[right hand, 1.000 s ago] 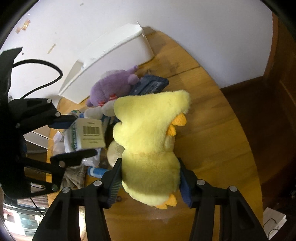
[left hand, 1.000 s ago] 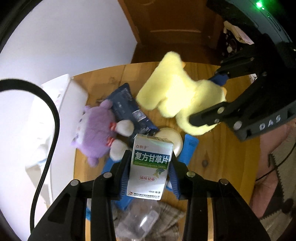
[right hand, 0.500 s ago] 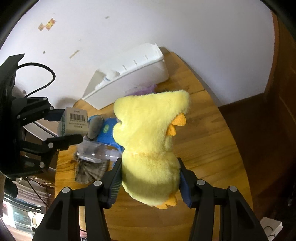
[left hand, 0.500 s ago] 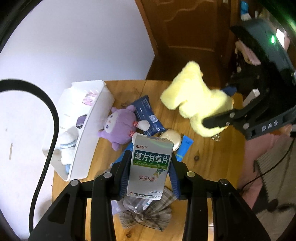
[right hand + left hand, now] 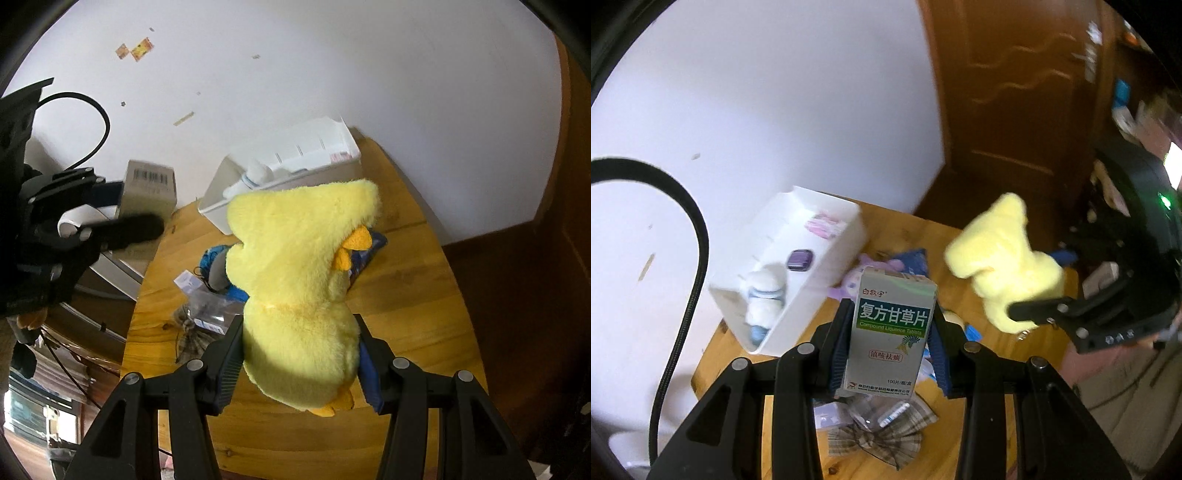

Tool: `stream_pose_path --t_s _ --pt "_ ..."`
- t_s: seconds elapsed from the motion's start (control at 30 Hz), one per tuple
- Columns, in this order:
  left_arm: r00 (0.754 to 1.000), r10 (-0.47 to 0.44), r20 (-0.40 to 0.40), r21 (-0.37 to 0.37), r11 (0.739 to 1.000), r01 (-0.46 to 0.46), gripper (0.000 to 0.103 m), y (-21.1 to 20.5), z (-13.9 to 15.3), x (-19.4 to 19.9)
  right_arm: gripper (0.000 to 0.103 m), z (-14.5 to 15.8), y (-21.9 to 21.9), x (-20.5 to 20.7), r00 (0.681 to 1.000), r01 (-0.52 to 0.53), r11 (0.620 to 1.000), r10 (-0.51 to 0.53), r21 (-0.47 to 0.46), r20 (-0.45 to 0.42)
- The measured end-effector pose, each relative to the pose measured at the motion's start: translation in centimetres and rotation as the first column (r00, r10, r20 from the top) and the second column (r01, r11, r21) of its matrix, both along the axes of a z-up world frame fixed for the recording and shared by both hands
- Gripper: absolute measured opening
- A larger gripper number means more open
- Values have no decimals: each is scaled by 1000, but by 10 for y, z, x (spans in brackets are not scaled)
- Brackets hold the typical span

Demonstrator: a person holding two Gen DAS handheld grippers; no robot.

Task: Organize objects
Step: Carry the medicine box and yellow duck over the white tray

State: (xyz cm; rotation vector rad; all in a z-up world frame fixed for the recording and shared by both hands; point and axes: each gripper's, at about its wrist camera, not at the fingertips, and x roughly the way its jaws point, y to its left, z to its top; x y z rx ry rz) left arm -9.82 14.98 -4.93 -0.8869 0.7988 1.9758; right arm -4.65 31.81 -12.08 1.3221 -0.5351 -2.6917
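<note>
Both loads have risen clear of the round wooden desk (image 5: pixel 731 343) over the last second: the left gripper (image 5: pixel 890 343) pinches the white-and-green cardboard medicine box (image 5: pixel 891 334) in its jaws, the right gripper (image 5: pixel 301 363) squeezes the yellow plush duck (image 5: pixel 299 280). With the lift, the white plastic storage bin (image 5: pixel 827 266) at the far left has come into full view, probably their destination.

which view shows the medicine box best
The left wrist view: the medicine box sits centred in the left gripper, printed front readable. The right wrist view shows only its barcoded side, blurred at the left edge.
</note>
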Motion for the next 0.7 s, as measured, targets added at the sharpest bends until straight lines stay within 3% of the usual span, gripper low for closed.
stream_pose_path --t_s 0.13,0.3,0.43,0.7 --pt "994 105 -22 38 994 -104 41 -5 12 -21 55 17 -1 -6 999 -7 1000 8 20 -33" --pt "964 260 -50 50 965 -258 41 -7 18 -57 55 38 2 -18 997 -11 999 14 36 -74" --pt "928 370 -51 61 928 -367 41 -12 21 -86 55 59 2 -32 994 -15 998 21 57 -110" --pt "824 567 1 104 819 -564 41 -27 30 -145 55 101 -5 -65 982 -13 994 33 108 -187"
